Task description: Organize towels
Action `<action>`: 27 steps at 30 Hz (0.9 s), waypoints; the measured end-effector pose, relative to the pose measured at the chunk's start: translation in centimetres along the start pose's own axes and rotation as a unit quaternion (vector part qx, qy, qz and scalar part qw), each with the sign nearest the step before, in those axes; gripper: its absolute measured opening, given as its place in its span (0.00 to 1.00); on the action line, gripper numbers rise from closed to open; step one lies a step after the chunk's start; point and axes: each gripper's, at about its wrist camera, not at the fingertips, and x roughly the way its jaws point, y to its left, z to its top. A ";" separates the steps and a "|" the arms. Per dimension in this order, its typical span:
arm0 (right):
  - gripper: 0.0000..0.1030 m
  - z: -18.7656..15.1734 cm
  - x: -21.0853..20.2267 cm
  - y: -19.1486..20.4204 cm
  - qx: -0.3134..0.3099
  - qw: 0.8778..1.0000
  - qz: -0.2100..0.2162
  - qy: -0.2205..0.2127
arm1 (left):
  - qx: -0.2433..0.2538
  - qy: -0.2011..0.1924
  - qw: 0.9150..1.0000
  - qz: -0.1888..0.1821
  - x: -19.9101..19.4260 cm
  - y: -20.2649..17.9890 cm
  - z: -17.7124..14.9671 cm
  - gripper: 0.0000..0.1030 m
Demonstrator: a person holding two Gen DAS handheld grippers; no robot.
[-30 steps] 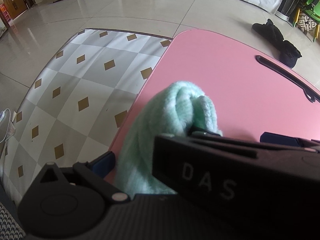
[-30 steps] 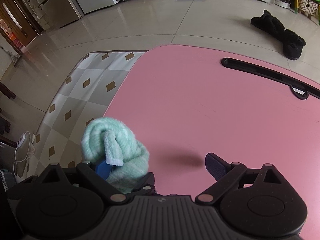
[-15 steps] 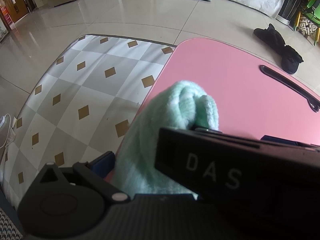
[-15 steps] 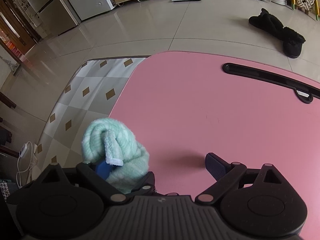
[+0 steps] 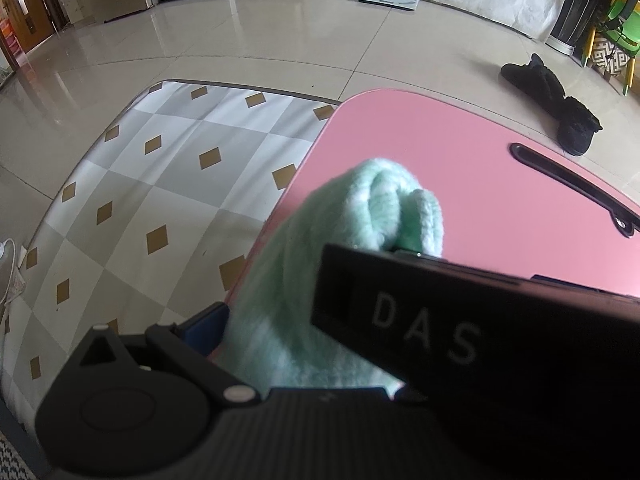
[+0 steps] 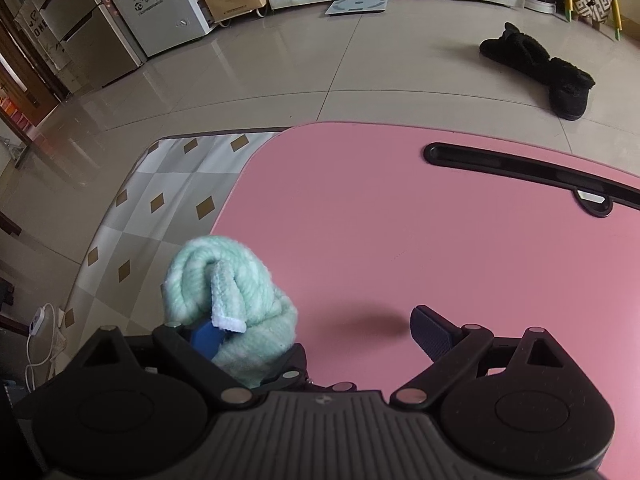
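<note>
A mint green towel (image 5: pixel 360 216) is bunched into a thick roll over the left edge of the pink table (image 5: pixel 460 184). My left gripper (image 5: pixel 304 312) is shut on it: its left blue pad (image 5: pixel 204 324) presses the towel's side, while its right finger is hidden behind the right gripper's black body (image 5: pixel 460 340). In the right wrist view the towel (image 6: pixel 224 276) wraps around the left pad (image 6: pixel 206 338) of my right gripper (image 6: pixel 318 334). That gripper stands open, with its right pad (image 6: pixel 430 330) far from the cloth above the table (image 6: pixel 400 240).
A long black slot (image 6: pixel 520 170) runs along the table's far side. Left of the table lies a grey-and-white checked mat (image 5: pixel 160 184) on the tiled floor. Black slippers (image 6: pixel 552 76) sit beyond the table, and a white cable (image 6: pixel 38 320) lies at the far left.
Both views have tipped up a little, so the table sits lower in frame and more floor shows. The towel keeps its place against both grippers, and the jaws have not moved.
</note>
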 end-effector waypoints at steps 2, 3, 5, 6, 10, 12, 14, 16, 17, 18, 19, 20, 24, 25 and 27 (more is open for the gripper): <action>0.92 0.1 0.0 -0.2 0.005 1.000 -0.001 -0.001 | 0.000 -0.001 1.000 0.000 0.1 -0.2 0.1 1.00; 0.92 0.2 0.0 -0.4 0.007 1.000 -0.001 -0.001 | 0.000 -0.001 1.000 0.000 0.1 -0.2 0.1 1.00; 0.92 0.3 0.0 -0.5 0.010 1.000 -0.003 -0.003 | 0.000 -0.001 1.000 0.000 0.1 -0.3 0.2 1.00; 0.92 0.3 0.0 -0.6 0.010 1.000 -0.004 -0.003 | 0.001 0.000 1.000 -0.001 0.1 -0.4 0.2 1.00; 0.92 0.5 -0.1 -0.9 0.015 1.000 -0.009 -0.006 | 0.007 0.002 1.000 -0.004 0.2 -1.0 0.3 1.00; 0.92 0.5 -0.1 -1.2 0.018 1.000 -0.012 -0.007 | 0.010 0.003 1.000 -0.005 0.2 -1.3 0.4 1.00; 0.92 0.5 -0.3 -1.5 0.020 1.000 -0.014 -0.007 | 0.012 0.003 1.000 -0.006 0.1 -1.7 0.3 1.00; 0.92 0.5 -0.4 -1.8 0.021 1.000 -0.017 -0.007 | 0.015 0.003 1.000 -0.008 0.1 -1.9 0.3 1.00; 0.92 0.5 -0.4 -1.9 0.021 1.000 -0.018 -0.006 | 0.017 0.003 1.000 -0.008 0.1 -2.1 0.2 1.00; 0.92 0.4 -0.5 -2.0 0.022 1.000 -0.019 -0.006 | 0.018 0.003 1.000 -0.009 0.1 -2.2 0.2 1.00; 0.92 0.4 -0.5 -2.1 0.022 1.000 -0.019 -0.006 | 0.019 0.004 1.000 -0.009 0.1 -2.3 0.1 1.00; 0.92 0.4 -0.6 -2.2 0.022 1.000 -0.020 -0.005 | 0.020 0.004 1.000 -0.010 0.0 -2.5 0.0 1.00; 0.92 0.2 -0.9 -2.7 0.019 1.000 -0.022 -0.004 | 0.027 0.005 1.000 -0.013 -0.1 -3.1 -0.4 1.00; 0.92 0.1 -1.0 -2.8 0.017 1.000 -0.022 -0.003 | 0.029 0.005 0.999 -0.014 -0.2 -3.3 -0.5 1.00; 0.92 -0.1 -1.2 -3.1 0.015 1.000 -0.023 -0.003 | 0.035 0.006 0.999 -0.017 -0.3 -3.7 -0.7 1.00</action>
